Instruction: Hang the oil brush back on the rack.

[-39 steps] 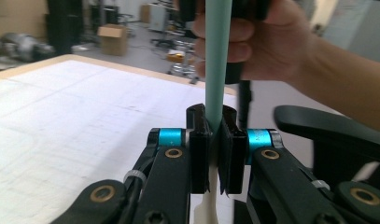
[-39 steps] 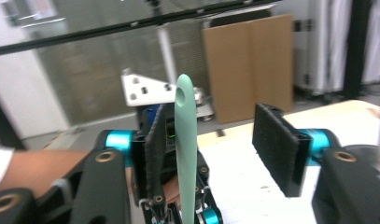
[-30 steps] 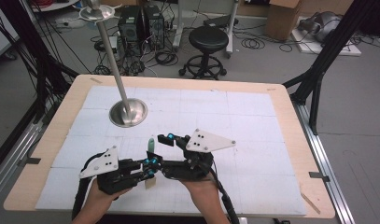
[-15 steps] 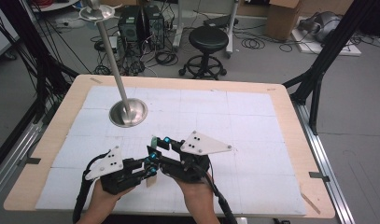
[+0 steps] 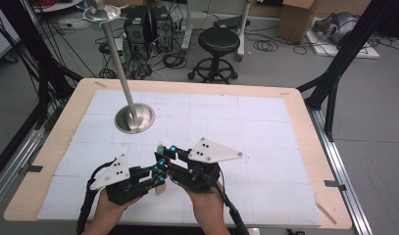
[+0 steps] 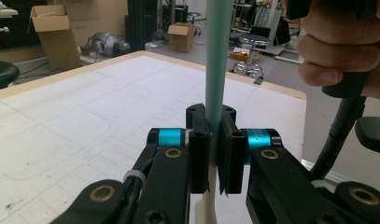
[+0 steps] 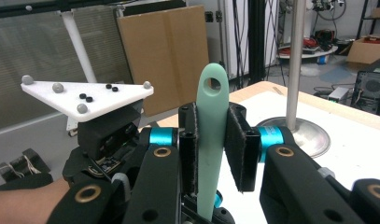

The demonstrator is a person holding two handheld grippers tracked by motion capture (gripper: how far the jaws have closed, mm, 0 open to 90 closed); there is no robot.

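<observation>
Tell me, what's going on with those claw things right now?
Left gripper shut on mint-green handle. Right gripper just closed on it too. Metal stand apart, nothing in the way.

Two forearms reach in from the near edge, each hand wrapped around a black two-jaw gripper. The left hand [image 5: 110, 205] holds the left gripper [image 5: 157, 177] low and near, pointing right and slightly far, a grey three-cornered plate on its top. Its jaws are closed tight on a slim mint-green handle [image 6: 217, 65], the pads pressing both sides. The right hand [image 5: 205, 205] holds the right gripper [image 5: 163, 155] just beside it, pointing left and far, and its plate tilts upward. Its jaws have just been closing around the same handle, with the left pad against it and the right pad very close. The two gripper tips almost meet.
</observation>
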